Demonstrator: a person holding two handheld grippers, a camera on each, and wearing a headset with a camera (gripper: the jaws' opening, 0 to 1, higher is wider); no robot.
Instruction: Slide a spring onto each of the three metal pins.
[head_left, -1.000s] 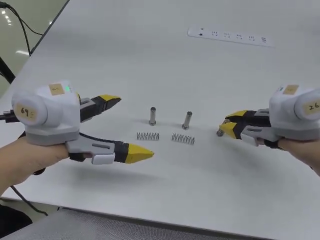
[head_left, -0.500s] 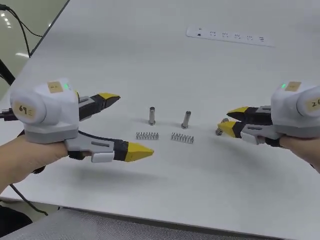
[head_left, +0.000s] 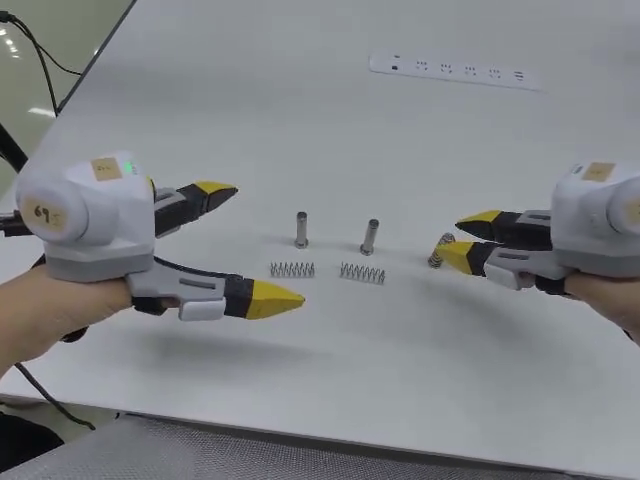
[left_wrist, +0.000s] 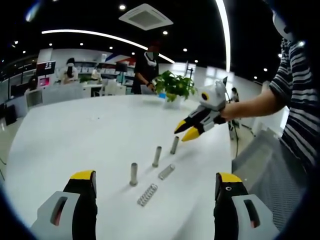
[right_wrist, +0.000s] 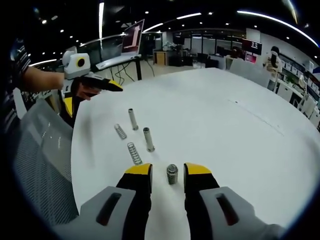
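Two bare metal pins (head_left: 302, 229) (head_left: 370, 236) stand upright mid-table, each with a loose spring (head_left: 292, 269) (head_left: 362, 273) lying in front of it. A third pin (head_left: 439, 251) at the right wears a spring (right_wrist: 172, 173). My right gripper (head_left: 465, 237) is open, and its yellow fingertips (right_wrist: 197, 170) flank that sprung pin with a gap on each side. My left gripper (head_left: 245, 243) hovers wide open to the left of the pins, holding nothing. In the left gripper view the pins (left_wrist: 133, 174) (left_wrist: 157, 156) and springs (left_wrist: 147, 194) (left_wrist: 166, 171) lie ahead of the jaws.
A white power strip (head_left: 455, 72) lies at the back of the white table (head_left: 330, 380). A black cable (head_left: 40, 50) hangs off the table's left edge. The near edge runs along the bottom of the head view. People and desks stand in the room behind.
My right gripper's jaws have spread slightly around the sprung pin and eased a little to the right. The left gripper has stayed in place.
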